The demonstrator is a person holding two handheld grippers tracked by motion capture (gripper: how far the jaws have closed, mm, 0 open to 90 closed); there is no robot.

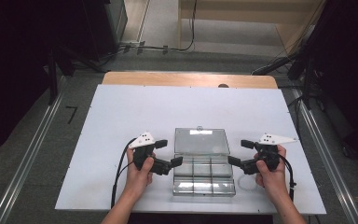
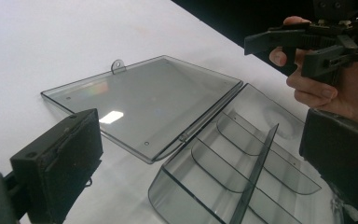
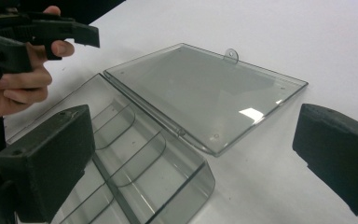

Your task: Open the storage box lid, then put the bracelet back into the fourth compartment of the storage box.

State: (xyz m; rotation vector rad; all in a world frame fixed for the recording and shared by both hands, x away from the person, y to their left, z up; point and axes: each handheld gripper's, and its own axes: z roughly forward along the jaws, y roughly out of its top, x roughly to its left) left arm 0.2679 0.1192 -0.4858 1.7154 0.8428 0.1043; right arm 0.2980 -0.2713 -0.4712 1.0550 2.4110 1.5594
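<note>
Both hands come in at the near edge of the white table (image 1: 121, 107), the left gripper (image 1: 168, 152) and the right gripper (image 1: 238, 152) flanking a clear plastic organiser box (image 1: 204, 175), jaws spread wide and clasping nothing. Its lid (image 1: 201, 140) lies swung back flat on the table beyond the divided tray. Each gripper sits just beside the tray, seemingly not touching it, though the clear walls make that hard to judge.

Left gripper (image 1: 168, 152) and right gripper (image 1: 238, 152) face inward — jaws wide apart.
</note>
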